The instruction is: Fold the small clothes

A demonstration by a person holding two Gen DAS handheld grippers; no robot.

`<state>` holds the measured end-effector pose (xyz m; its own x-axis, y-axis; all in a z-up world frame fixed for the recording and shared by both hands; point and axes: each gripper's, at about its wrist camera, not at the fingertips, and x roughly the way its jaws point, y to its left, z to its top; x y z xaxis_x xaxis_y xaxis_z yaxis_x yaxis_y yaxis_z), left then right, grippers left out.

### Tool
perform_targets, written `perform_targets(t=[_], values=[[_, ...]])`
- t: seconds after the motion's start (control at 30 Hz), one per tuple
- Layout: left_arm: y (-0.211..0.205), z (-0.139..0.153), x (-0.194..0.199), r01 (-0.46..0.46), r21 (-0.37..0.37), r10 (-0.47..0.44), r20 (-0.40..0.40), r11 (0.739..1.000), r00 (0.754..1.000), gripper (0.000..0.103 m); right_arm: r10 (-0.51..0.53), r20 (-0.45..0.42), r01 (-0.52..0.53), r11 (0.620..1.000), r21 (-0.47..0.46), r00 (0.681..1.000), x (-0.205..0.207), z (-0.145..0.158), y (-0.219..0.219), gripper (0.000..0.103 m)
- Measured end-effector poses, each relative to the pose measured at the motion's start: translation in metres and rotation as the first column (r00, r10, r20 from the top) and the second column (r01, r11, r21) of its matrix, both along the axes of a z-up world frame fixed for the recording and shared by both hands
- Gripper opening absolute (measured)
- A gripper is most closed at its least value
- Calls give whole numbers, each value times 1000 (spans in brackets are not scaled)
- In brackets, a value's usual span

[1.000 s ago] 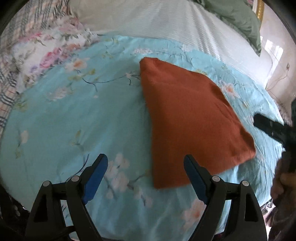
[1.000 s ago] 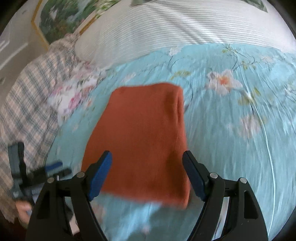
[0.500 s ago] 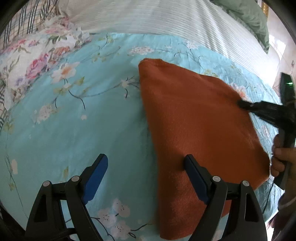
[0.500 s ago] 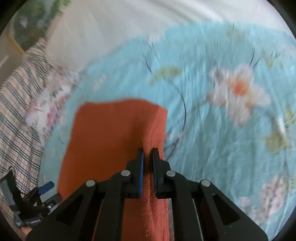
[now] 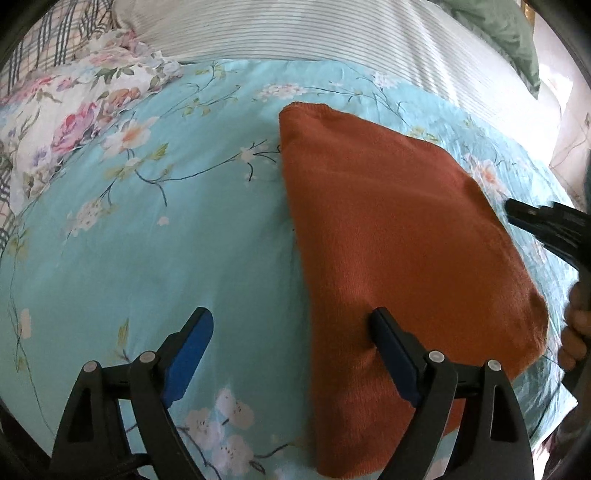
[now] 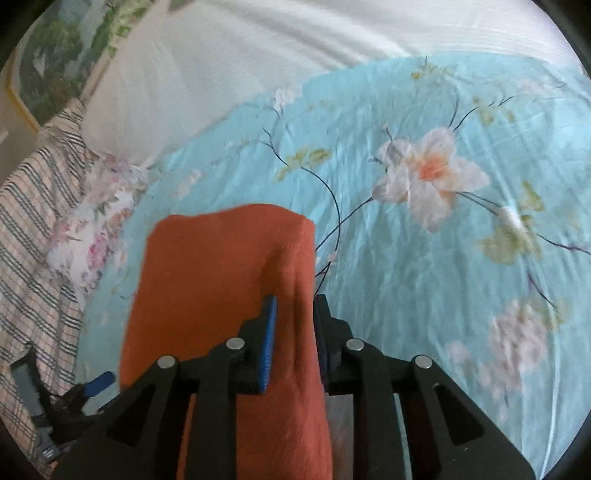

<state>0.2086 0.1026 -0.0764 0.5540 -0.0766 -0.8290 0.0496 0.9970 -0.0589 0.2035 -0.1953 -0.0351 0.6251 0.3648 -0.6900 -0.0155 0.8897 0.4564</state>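
An orange folded garment (image 5: 399,251) lies across the centre and right of the frame on a turquoise flowered bedspread (image 5: 147,240), with a white striped sheet (image 5: 295,33) along the top and a pink-flowered cloth (image 5: 74,110) at the upper left. At the bottom, the left hand-held gripper (image 5: 291,325) stands wide open, its left blue pad over bare bedspread and its right pad on the garment's near part. At the right edge the dark tip of the right hand-held gripper (image 5: 517,214) meets the garment's side, with fingers of a hand (image 5: 574,332) below it.
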Motion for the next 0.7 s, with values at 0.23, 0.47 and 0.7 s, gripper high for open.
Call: perform_targets(t=[0.23, 0.47, 0.7], values=[[2, 5, -25, -21, 31, 20, 17, 999, 1000, 95, 44, 76, -41, 998, -41, 996, -61, 23, 13, 65], [-6, 1, -66, 32, 123, -33, 11, 992, 999, 95, 181, 34, -175, 974, -141, 983, -105, 21, 37, 79], [-4, 2, -108, 50, 187, -55, 24, 981, 998, 95, 282, -33, -283, 938, -202, 959, -152, 6, 54, 86]])
